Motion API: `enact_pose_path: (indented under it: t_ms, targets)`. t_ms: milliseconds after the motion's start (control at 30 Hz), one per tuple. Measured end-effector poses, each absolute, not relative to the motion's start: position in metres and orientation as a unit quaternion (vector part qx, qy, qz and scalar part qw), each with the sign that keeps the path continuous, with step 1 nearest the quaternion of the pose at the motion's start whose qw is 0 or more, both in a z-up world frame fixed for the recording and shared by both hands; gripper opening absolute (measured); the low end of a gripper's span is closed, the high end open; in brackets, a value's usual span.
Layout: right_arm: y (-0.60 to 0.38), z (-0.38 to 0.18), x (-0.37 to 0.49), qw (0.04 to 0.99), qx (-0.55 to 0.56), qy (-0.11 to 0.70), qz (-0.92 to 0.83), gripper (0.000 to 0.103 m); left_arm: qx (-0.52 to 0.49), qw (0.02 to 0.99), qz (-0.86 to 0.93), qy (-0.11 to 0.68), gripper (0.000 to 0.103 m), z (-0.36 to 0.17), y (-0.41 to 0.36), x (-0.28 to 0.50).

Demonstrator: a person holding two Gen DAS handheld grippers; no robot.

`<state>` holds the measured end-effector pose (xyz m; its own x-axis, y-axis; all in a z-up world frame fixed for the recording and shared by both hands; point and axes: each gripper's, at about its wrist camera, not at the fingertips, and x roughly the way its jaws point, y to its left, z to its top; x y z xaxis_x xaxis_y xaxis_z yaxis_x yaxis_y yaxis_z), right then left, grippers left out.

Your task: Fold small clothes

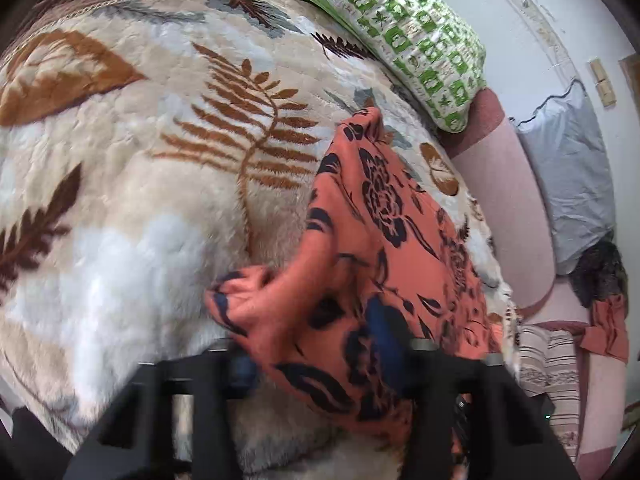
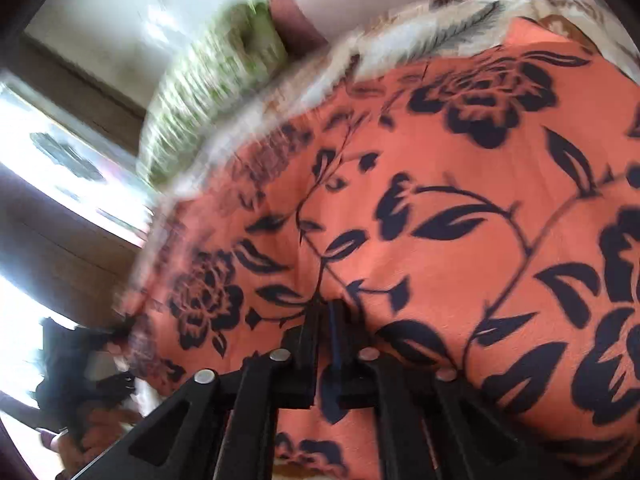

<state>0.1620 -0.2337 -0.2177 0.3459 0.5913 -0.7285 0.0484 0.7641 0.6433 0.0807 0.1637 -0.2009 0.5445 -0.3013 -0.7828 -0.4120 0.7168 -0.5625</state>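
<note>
Left wrist view: your left tool (image 1: 320, 356) stands wide open, yet a bunched edge of the orange floral garment (image 1: 384, 216) drapes over and between its fingers; whether the cloth is caught I cannot tell. The garment lies on the leaf-print blanket (image 1: 120, 168) near the bed's right edge, long axis running ahead from the tool toward the green pillow (image 1: 400, 32).

Right wrist view: your right tool (image 2: 325, 312) is pinched closed on a fold of the garment (image 2: 460, 152), which spreads ahead and rightward. View blurred. Judgement: the right hand leads the fold.
</note>
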Motion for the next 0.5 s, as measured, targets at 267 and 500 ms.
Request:
enact_pose_path:
  t_ms: [267,500]
  targets:
    - [-0.238,-0.222,0.169,0.739,0.317,0.565,0.187,0.001,-0.329,0.834,0.020,0.443,0.026,-0.161,0.139,0.086]
    - [-0.265,-0.215,0.169,0.711,0.373,0.560,0.205,0.006,-0.239,0.879,-0.043,0.411,0.025,-0.083,0.066,0.097]
